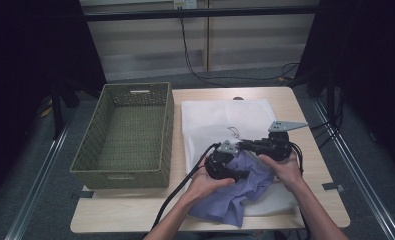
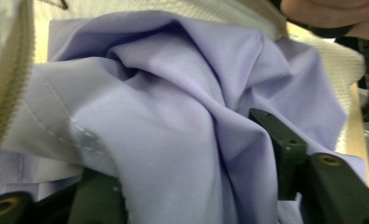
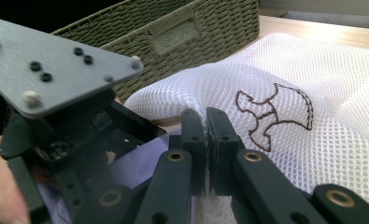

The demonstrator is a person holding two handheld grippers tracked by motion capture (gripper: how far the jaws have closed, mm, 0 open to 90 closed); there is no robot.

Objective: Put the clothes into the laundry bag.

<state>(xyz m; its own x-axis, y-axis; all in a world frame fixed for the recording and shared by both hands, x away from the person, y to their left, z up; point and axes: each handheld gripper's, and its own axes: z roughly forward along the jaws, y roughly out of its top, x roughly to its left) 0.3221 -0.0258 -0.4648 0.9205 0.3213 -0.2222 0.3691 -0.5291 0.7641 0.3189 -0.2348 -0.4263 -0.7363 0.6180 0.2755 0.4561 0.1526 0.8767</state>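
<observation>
Right gripper (image 3: 205, 140) pinches the white mesh bag (image 3: 285, 93) edge; left gripper (image 2: 191, 172) half-open around lilac garment (image 1: 240, 182), near surface front. Keep mouth lifted, push fabric deeper before releasing.

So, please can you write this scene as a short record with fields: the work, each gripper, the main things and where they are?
work: putting a purple garment into a white mesh bag
left gripper: jaws apart, the purple cloth bunched between them, pads not pressing it
right gripper: shut on the mesh bag's edge, holding it up
mesh bag: flat on the table, right of the basket, brown stitched mark on it
wicker basket: green, on the table's left side, nothing inside
garment: crumpled at the bag's near end
</observation>
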